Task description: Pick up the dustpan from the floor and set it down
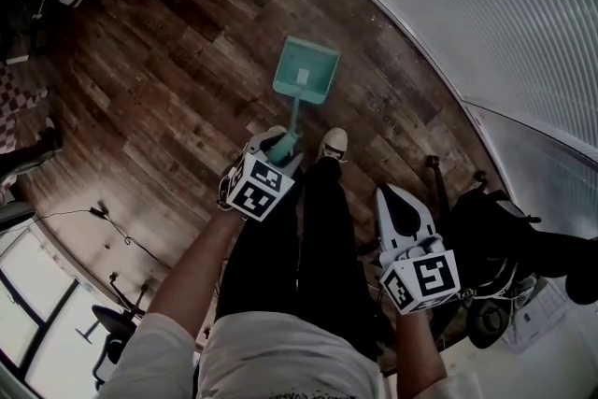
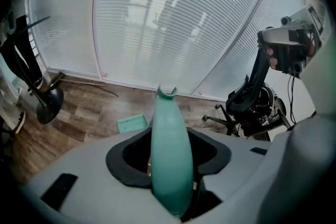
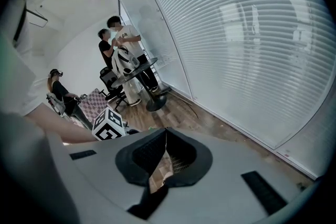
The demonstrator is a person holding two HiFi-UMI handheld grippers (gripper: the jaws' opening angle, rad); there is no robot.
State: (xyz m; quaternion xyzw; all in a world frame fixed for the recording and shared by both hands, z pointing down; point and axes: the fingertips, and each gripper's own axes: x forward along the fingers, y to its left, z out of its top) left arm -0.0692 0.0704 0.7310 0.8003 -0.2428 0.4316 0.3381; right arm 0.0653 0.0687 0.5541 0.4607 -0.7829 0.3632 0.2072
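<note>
The left gripper fingers are closing loosely about the teal dustpan handle, pan on the floor beyond them; the right gripper fingers are together, empty.

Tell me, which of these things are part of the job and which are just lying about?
Part of the job:
- teal dustpan on the wooden floor
- its handle
- left gripper, jaws closing with the handle between them

Just lying about:
- black office chair
- round table
- two people beside it
</note>
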